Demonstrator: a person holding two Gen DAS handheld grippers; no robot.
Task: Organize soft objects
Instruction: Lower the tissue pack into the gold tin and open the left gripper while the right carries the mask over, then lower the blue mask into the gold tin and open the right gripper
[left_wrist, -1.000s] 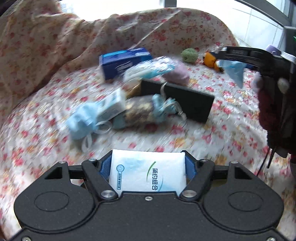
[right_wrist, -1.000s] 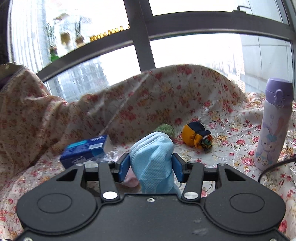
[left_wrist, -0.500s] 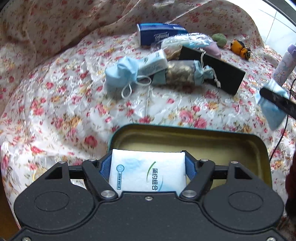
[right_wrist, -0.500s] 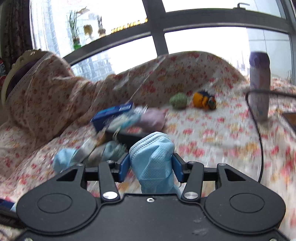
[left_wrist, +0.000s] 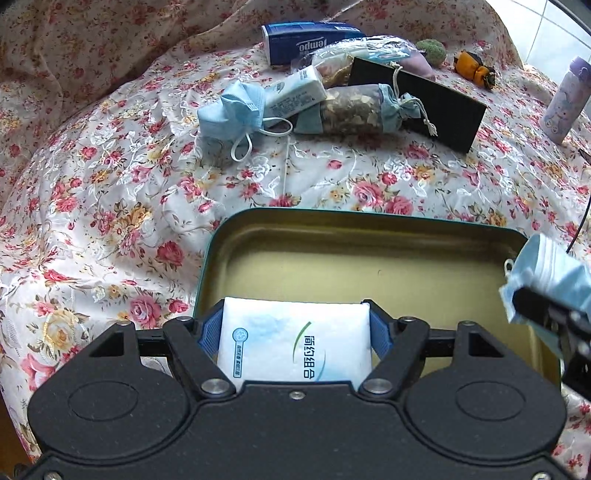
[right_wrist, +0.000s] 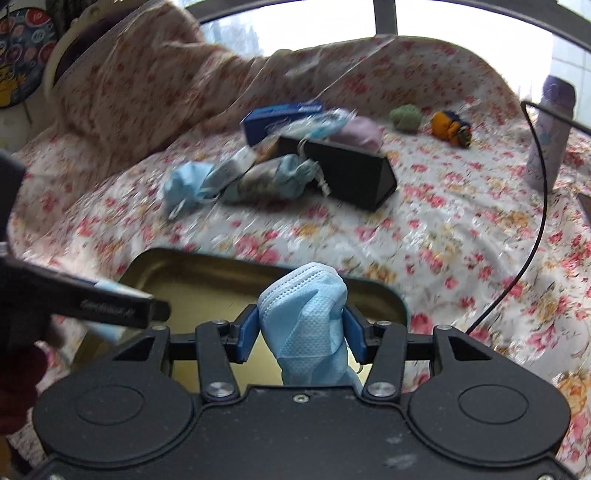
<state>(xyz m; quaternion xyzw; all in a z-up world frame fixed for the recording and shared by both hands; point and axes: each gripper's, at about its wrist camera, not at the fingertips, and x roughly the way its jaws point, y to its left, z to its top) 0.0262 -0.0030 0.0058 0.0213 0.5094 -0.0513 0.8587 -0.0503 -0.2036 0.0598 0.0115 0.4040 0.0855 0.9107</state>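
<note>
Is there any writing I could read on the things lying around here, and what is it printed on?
"tempo", seen upside down: blue tissue box.
"简约组合": white tissue pack held in the left tongs.
Small print on that pack's left edge: too small to read.
Print on the white packet beside the loose mask: unreadable.
Lettering on the left tongs' finger: blurred.

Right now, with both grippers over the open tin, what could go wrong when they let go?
1. The left gripper holds the white tissue pack at the near rim of the green metal tin with the gold inside; released here, it might catch the rim.
2. The crumpled blue face mask in the right gripper may spring open or snag a finger by its ear loop.
3. The grippers are close together and could collide.
</note>
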